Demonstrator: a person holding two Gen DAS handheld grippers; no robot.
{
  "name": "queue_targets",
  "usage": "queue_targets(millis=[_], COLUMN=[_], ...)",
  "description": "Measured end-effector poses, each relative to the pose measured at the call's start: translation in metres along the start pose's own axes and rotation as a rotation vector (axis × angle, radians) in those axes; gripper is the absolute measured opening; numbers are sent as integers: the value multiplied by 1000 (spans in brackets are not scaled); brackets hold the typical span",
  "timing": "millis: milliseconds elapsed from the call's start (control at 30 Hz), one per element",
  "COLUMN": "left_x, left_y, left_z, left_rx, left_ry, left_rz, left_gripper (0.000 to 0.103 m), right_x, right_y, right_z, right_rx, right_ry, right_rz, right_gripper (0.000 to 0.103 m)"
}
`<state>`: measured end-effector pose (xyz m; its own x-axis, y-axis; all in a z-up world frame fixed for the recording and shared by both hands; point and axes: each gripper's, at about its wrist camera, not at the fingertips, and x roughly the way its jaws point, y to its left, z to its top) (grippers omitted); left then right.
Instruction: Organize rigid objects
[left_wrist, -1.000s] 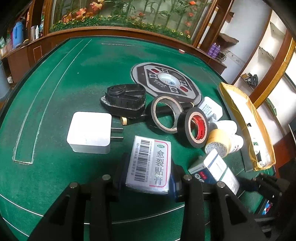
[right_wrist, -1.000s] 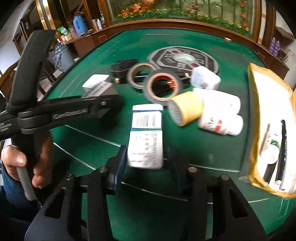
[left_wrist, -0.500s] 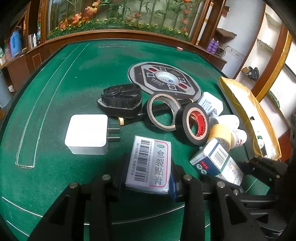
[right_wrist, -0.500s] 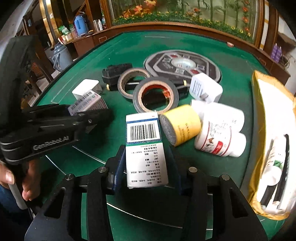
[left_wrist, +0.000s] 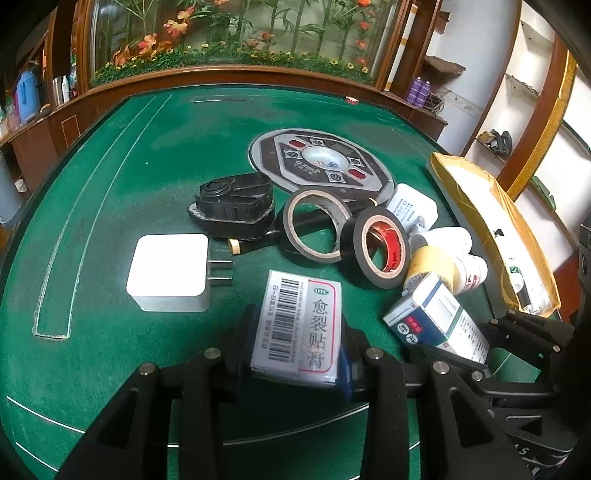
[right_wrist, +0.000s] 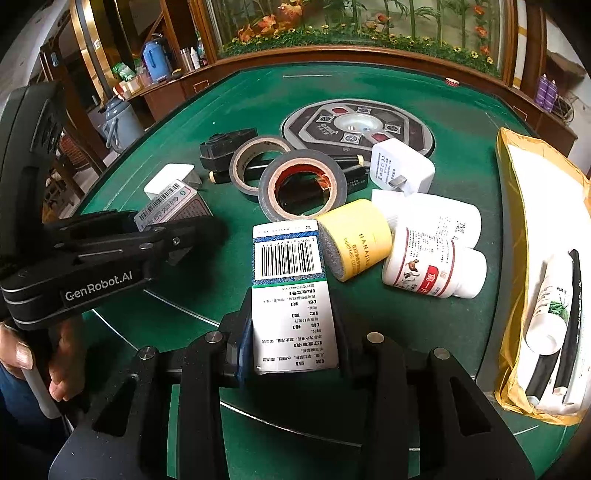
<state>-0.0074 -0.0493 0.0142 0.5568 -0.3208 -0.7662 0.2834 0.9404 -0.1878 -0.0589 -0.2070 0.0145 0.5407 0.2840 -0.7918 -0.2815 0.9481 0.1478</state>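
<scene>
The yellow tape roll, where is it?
In the right wrist view the yellow tape roll lies mid-table, between the barcode box and the white bottles.

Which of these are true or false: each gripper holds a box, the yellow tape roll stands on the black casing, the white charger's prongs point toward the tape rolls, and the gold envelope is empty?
1. Each gripper holds a box. True: the left gripper grips the plaster box, and the right gripper grips the blue and white medicine box.
2. The yellow tape roll stands on the black casing. False: it lies on the green table, beside the white bottles.
3. The white charger has its prongs pointing toward the tape rolls. True.
4. The gold envelope is empty. False: a white tube and black sticks lie in it.
</scene>
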Motion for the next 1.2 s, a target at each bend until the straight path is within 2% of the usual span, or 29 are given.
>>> queue_targets(millis=[700,1200], left_x=[-8,-10], left_y=[-19,-77], left_z=[0,4], left_rx=[4,120], left_ry=[-43,-63], left_rz=[-56,-19], left_gripper=[37,37], right_x=[-28,-63], right_y=[-20,-59], right_z=[-12,-20], right_rx=[49,137], right_ry=[-84,-169], right_rz=[48,34], right_gripper=[36,36])
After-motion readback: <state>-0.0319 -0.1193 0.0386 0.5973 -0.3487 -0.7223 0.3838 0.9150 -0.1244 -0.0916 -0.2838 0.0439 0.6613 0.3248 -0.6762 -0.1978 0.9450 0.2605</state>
